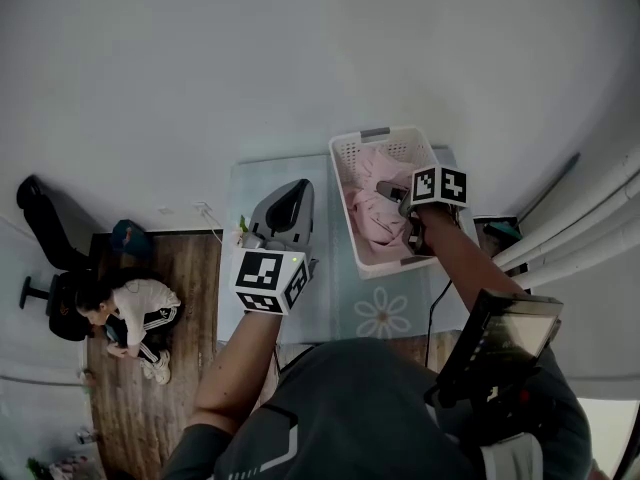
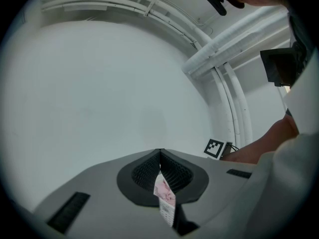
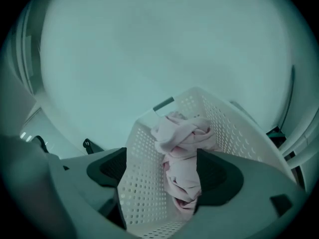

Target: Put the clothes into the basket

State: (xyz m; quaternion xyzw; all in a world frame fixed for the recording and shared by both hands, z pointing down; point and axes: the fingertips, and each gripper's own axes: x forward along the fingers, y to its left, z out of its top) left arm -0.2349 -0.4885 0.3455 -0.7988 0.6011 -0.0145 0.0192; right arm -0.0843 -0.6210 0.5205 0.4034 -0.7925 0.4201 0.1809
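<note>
Setting: a plain grey wall above a pale table point(image 1: 335, 268). To my left lies a wooden floor point(image 1: 190, 368) on which a person point(image 1: 135, 308) sits, well apart from the work.

Task objects: the white perforated basket point(image 1: 338, 168) stands on the far right part of the table, its long axis running away from me. The pink clothes point(image 1: 372, 203) lie bunched inside it, so I judge the task to be near its end.

Key relation: the right gripper point(image 1: 392, 196) is much the nearer one. It reaches into the basket from my side, and the pink bundle point(image 3: 182, 148) lies straight ahead of my fingers. The bundle's length runs along the same line as the jaws and the basket. Any release or withdrawal would therefore be back toward me, along that axis.

Right gripper point(image 3: 164, 171): the jaws stand wide apart. Between them are the basket wall point(image 3: 144, 183) and the lower end of the pink cloth. The cloth lies against or just beside the right-hand pad point(image 3: 222, 178). It is clear of the other pad, so nothing is clamped.

Left gripper point(image 1: 290, 196): it hovers over the table, left of the basket, and points away from me. In its own view the left gripper point(image 2: 160, 156) has its jaws pressed together. A thin sliver of pink and dotted white shows in the slit. I cannot tell whether this is a pinched scrap or the basket seen through the gap.
</note>
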